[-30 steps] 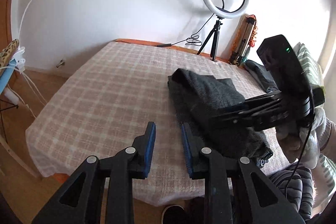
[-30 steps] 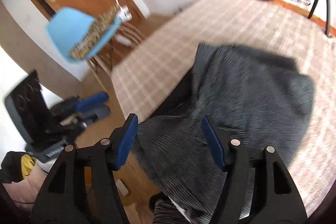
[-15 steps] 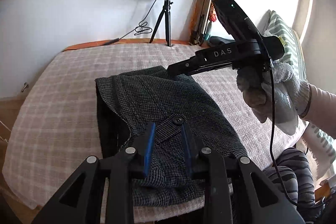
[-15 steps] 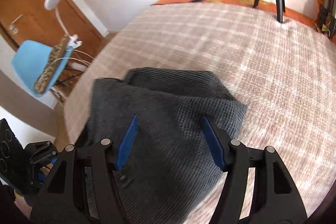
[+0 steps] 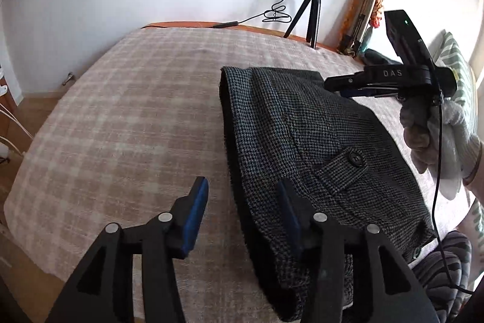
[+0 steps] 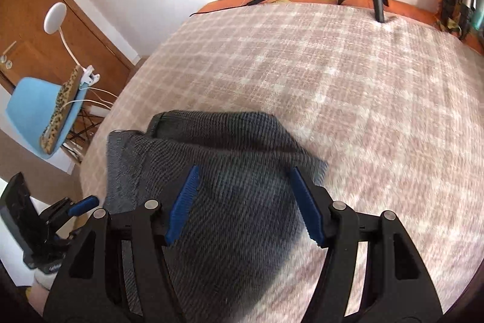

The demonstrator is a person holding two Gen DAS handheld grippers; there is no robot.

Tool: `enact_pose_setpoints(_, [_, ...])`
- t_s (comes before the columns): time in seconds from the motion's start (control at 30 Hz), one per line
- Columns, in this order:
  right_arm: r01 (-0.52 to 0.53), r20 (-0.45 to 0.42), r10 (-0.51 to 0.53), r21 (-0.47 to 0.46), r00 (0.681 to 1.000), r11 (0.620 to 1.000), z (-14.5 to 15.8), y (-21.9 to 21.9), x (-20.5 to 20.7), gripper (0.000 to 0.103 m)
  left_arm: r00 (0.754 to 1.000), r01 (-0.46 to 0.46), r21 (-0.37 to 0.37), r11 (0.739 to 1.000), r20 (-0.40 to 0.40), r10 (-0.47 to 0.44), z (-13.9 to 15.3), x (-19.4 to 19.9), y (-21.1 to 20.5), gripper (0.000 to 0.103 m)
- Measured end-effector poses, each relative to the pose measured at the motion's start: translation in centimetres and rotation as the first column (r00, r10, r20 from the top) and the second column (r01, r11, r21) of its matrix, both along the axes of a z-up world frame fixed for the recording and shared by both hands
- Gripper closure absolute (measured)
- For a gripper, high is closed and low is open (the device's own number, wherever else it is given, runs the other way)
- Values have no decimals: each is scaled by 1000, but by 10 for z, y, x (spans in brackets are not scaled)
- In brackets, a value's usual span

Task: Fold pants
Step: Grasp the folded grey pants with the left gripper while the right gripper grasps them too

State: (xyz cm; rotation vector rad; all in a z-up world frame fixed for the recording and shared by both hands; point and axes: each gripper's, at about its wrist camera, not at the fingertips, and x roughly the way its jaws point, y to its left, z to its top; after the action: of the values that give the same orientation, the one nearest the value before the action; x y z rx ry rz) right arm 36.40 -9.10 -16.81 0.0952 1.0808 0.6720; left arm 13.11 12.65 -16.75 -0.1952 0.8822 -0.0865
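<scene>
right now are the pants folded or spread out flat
Folded: the pants lie as a compact layered bundle on the bed cover, with a doubled edge showing along one side.

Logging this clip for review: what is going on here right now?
A person with a gripper in each hand is folding dark checked pants on a bed with a plaid cover. The pants lie folded into a compact stack. The left gripper is open over the stack's near left edge, and the right gripper is open above its far end. Neither holds any cloth at this moment.
</scene>
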Motion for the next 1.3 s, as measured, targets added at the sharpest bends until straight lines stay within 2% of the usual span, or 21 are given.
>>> enact_pose_setpoints(0.1, [-23, -33, 25, 48, 999, 999, 5, -17, -18, 18, 1000, 19, -53, 998, -3, -19, 9, -1, 5, 58])
enact_pose_setpoints(0.13, [-33, -42, 35, 55, 998, 998, 5, -22, -25, 16, 999, 33, -83, 996, -5, -34, 12, 2, 8, 58])
enact_pose_setpoints(0.2, [-50, -73, 55, 60, 996, 997, 2, -28, -35, 16, 999, 42, -151, 988, -14, -45, 19, 6, 14, 48])
enact_pose_setpoints(0.27, [-64, -125, 74, 83, 989, 995, -5, -34, -43, 16, 999, 31, -206, 978, -29, -38, 25, 14, 21, 31])
enact_pose_setpoints(0.3, [-66, -148, 79, 95, 986, 993, -9, -36, -46, 16, 998, 31, -228, 973, -40, -41, 26, 19, 23, 30])
enact_pose_setpoints(0.5, [-51, -229, 89, 167, 969, 985, -37, -40, -49, 16, 987, 28, -330, 944, -139, -78, 10, 57, 30, 30])
enact_pose_setpoints(0.67, [-60, -215, 109, 225, 970, 973, -44, -41, -50, 16, 971, 21, -399, 917, -212, -115, -15, 75, 30, 30])
enact_pose_setpoints(0.87, [-44, -240, 139, 363, 961, 931, -55, -53, -44, 16, 966, 16, -450, 893, -222, -129, -38, 84, 30, 30])
enact_pose_setpoints(1.0, [-54, -222, 151, 392, 963, 919, -57, -49, -44, 18, 977, 30, -466, 884, -175, -125, -40, 88, 29, 30])
enact_pose_setpoints(1.07, [-68, -213, 161, 387, 964, 920, -56, -47, -47, 22, 980, 24, -493, 869, -162, -120, -42, 91, 32, 30])
enact_pose_setpoints(1.1, [-78, -214, 171, 382, 962, 921, -56, -48, -48, 28, 980, 28, -502, 864, -155, -122, -42, 92, 33, 30])
enact_pose_setpoints(1.13, [-83, -221, 178, 382, 959, 920, -58, -51, -48, 35, 980, 38, -504, 863, -151, -131, -43, 93, 32, 34])
enact_pose_setpoints(1.2, [-67, -247, 180, 407, 952, 911, -61, -56, -42, 41, 980, 49, -496, 867, -146, -139, -43, 94, 31, 36])
enact_pose_setpoints(1.3, [-67, -245, 186, 423, 952, 904, -62, -52, -39, 42, 980, 64, -497, 865, -133, -149, -43, 95, 32, 41])
